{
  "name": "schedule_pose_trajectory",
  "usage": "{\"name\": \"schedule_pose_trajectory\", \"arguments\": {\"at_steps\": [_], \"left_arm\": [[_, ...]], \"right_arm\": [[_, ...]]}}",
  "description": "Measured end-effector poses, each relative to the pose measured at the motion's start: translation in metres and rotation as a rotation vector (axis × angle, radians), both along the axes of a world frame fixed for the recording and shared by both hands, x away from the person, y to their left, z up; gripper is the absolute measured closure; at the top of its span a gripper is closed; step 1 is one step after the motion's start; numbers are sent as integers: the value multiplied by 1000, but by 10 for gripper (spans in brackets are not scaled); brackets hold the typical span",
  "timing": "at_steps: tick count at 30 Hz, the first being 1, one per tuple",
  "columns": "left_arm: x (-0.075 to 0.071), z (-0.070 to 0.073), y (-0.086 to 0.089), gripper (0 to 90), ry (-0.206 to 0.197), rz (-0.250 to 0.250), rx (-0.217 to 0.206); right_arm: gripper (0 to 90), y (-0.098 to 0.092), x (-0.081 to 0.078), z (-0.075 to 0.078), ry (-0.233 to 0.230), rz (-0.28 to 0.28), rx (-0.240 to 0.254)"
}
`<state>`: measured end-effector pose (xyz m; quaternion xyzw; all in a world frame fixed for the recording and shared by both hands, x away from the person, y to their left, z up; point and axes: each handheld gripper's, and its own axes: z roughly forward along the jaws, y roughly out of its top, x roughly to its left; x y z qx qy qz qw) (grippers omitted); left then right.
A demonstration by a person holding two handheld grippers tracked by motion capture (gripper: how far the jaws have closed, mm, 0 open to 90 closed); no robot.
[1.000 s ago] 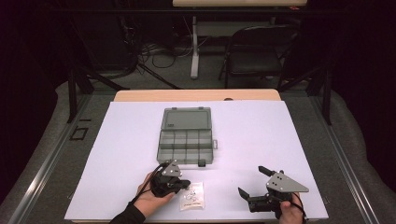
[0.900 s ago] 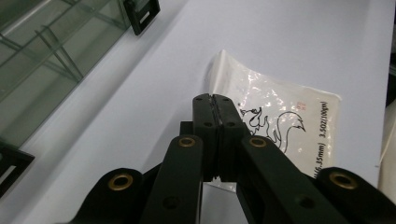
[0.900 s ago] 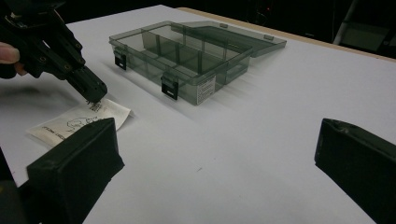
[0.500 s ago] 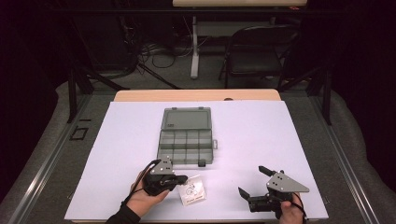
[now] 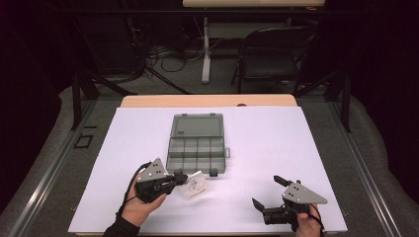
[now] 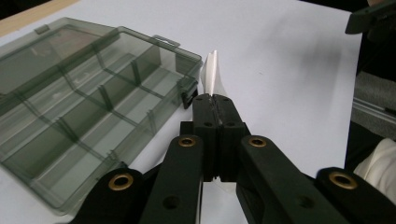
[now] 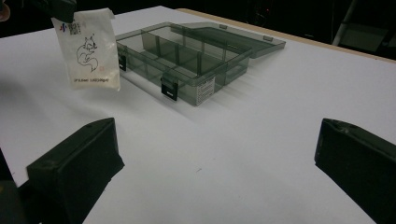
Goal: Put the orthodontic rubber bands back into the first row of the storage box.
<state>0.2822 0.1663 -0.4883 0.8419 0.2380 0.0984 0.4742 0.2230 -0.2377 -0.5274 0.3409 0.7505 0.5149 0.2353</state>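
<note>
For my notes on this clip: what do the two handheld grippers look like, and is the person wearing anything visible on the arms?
Both the left gripper and the right gripper are black, each topped by a grey three-cornered plate. The left gripper view shows black linkage arms with brass-coloured pivot rings. A black cable loops from the left gripper. A dark sleeve shows at the left wrist.

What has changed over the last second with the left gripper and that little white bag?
The left gripper has lifted the small white bag off the table: a second ago it lay flat by the jaws, now it hangs pinched in the closed jaws, raised and carried slightly toward the open compartment box. The box and the right gripper, jaws wide apart over the white table, stayed where they were.
</note>
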Motion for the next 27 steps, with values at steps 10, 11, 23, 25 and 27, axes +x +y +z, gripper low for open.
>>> {"name": "schedule_pose_trajectory", "arguments": {"at_steps": [10,11,23,25,27], "left_arm": [[3,7,16,897,-20,57,-40],[3,8,18,897,-21,61,-42],[4,10,24,898,-33,78,-50],[4,10,24,898,-33,78,-51],[5,10,25,897,-34,77,-49]], "right_arm": [[0,0,0,0,-1,-2,0],[0,0,0,0,-4,-3,3],[0,0,0,0,-4,-3,3],[0,0,0,0,-4,-3,3],[0,0,0,0,-4,-3,3]]}}
